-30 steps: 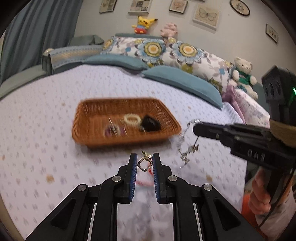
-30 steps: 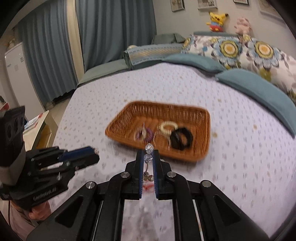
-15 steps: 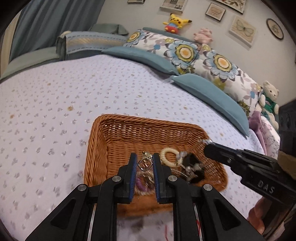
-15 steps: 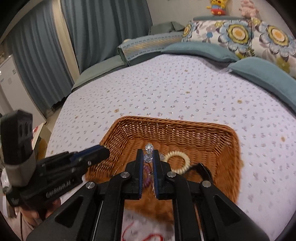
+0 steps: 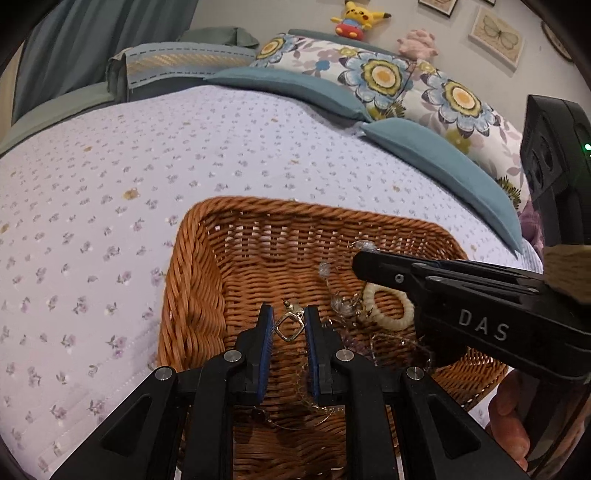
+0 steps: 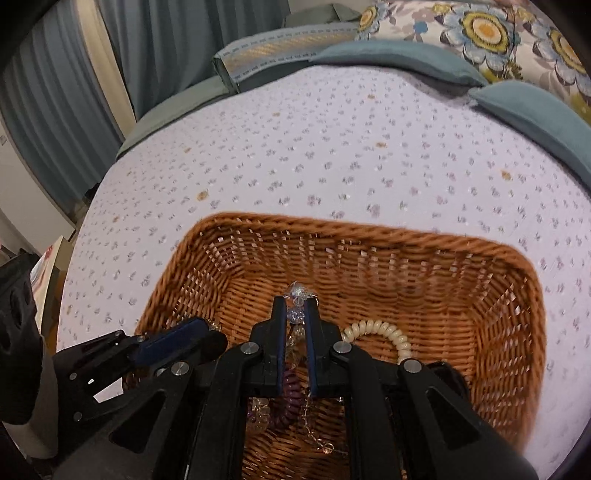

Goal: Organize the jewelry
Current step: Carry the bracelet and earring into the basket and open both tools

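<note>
A brown wicker basket (image 5: 192,295) (image 6: 509,295) sits on the lilac flowered bedspread. My left gripper (image 5: 289,325) is shut on a gold diamond-shaped earring (image 5: 288,326) and hangs over the basket's inside. My right gripper (image 6: 295,314) is shut on a crystal bead chain (image 6: 295,295), also over the basket; it shows in the left wrist view (image 5: 364,260) with the chain (image 5: 340,295) dangling below. In the basket lie a cream coil hair tie (image 5: 388,306) (image 6: 384,330), a purple coil tie (image 6: 288,398) and thin gold chains (image 5: 295,417).
Teal and flowered pillows (image 5: 406,85) line the head of the bed. Plush toys (image 5: 356,18) sit on the headboard under framed pictures. Blue curtains (image 6: 147,44) hang at the left. The bedspread (image 5: 147,166) stretches wide around the basket.
Both grippers have moved forward from in front of the basket to above its inside, each still holding its piece. The crystal chain now hangs down into the basket.
</note>
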Available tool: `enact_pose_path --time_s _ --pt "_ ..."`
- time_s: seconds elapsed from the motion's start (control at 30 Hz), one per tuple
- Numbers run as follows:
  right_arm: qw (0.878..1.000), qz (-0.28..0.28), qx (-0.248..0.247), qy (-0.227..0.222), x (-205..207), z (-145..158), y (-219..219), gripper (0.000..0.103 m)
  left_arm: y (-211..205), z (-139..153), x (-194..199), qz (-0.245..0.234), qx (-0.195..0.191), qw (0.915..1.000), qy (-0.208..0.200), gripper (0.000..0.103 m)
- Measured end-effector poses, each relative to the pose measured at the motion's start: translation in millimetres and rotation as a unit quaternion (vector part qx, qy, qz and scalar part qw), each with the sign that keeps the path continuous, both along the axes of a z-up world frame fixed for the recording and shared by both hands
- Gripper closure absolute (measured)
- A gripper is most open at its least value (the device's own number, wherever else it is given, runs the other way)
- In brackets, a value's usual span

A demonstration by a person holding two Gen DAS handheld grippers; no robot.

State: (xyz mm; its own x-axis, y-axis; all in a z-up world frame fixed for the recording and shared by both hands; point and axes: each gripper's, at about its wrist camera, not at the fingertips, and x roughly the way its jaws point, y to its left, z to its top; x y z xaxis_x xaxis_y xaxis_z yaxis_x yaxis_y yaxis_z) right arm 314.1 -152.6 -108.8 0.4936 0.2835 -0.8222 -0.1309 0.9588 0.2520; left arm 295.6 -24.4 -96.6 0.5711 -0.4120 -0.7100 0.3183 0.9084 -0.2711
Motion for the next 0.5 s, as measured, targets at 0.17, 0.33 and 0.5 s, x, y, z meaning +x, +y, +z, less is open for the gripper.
enact_pose_path --time_s 0.17,0.33,0.5 --pt "1.0 -0.001 -0.001 0.01 -3.9 -1.7 -5.2 0.085 3.6 2.1 -2.0 -0.01 -0.023 0.9996 0.009 0.084" --pt "1.0 -0.01 0.002 0.0 -17.9 10.7 -18.9 0.064 16.9 12.7 -8.1 -0.017 -0.068 0.9974 0.02 0.047" --pt "1.0 -0.006 0.003 -0.019 -56.1 39.2 -30.5 0.062 40.1 45.4 -28.9 -0.015 -0.093 0.9955 -0.016 0.047"
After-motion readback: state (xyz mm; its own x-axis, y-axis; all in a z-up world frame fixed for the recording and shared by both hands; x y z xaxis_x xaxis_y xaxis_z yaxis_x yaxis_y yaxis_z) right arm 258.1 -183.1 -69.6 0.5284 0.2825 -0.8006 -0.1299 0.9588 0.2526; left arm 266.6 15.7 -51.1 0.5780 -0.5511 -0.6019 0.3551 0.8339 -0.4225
